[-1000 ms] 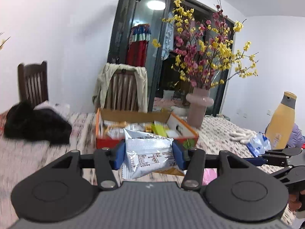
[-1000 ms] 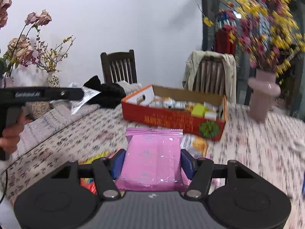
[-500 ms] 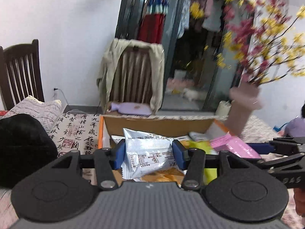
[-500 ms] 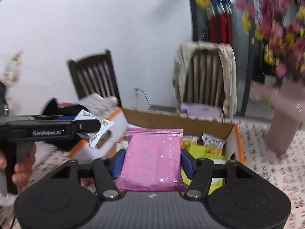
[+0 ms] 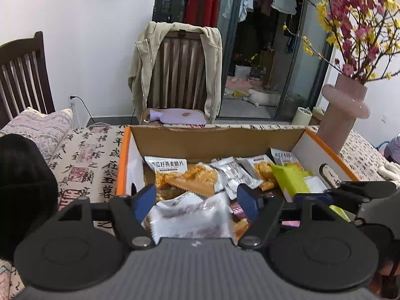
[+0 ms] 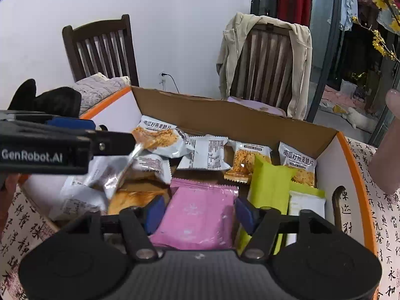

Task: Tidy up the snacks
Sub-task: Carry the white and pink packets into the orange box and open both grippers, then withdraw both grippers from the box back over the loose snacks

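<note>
Ahead of both tools sits the orange-rimmed cardboard box [image 6: 350, 147] of crinkly snack packets, a jacket-draped chair [image 5: 180, 72] beyond. The left gripper [image 5: 196, 201], fingers spread, hangs over a loose silver packet [image 5: 190, 215]; the right gripper [image 6: 200, 211], also spread, straddles a flat pink packet [image 6: 200, 215] inside the box

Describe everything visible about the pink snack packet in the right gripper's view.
The pink packet is a flat, glossy foil-like pouch, plain pink with faint pale specks and a crimped, serrated top seal. It lies between the fingers of the right gripper, which stand spread, with small gaps at both sides, so it looks released. It sits low over the open cardboard box, beside a lime-green packet, its upper edge over orange-and-white snack packets. Its lower end is hidden.
</note>
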The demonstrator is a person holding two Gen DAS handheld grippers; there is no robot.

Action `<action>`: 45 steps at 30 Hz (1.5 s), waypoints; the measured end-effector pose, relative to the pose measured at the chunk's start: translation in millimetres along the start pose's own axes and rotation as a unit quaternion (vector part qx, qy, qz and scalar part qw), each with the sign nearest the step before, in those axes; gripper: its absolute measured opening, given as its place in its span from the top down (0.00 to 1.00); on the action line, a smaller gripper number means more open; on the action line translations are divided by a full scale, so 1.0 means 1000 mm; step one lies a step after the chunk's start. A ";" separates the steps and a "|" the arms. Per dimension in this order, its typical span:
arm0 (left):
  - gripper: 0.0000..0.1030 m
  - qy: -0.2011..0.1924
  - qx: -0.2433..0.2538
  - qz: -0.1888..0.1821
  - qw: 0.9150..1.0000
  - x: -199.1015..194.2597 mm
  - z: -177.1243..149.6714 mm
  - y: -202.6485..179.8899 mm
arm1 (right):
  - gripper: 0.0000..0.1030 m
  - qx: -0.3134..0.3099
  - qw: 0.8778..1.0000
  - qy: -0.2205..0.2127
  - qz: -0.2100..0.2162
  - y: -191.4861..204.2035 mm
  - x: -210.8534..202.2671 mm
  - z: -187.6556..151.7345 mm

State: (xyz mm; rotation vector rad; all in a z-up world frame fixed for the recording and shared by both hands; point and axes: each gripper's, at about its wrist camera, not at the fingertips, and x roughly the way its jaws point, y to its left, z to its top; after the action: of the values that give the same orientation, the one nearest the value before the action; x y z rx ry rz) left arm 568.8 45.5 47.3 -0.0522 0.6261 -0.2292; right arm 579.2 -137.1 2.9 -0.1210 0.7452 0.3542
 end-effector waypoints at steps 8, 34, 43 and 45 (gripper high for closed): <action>0.28 -0.029 0.001 0.001 1.000 -0.046 0.013 -0.006 | 0.27 0.010 0.999 -0.045 -0.013 -0.017 -0.058 0.011; 0.11 -0.121 0.032 -0.019 0.992 -0.304 -0.133 -0.075 | 0.11 -0.012 0.988 -0.155 0.017 0.006 -0.299 -0.143; 0.08 -0.112 -0.021 -0.008 0.993 -0.350 -0.202 -0.067 | 0.08 0.010 0.987 -0.161 0.018 0.022 -0.337 -0.221; 0.08 -0.102 -0.037 -0.007 0.994 -0.356 -0.219 -0.063 | 0.08 0.012 0.987 -0.157 0.019 0.026 -0.343 -0.239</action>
State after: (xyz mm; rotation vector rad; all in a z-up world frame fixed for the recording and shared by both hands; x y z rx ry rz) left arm 148.4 69.5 81.9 -0.1494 0.4311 -0.2118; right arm 184.1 -261.5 62.8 -0.0274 0.4409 0.3902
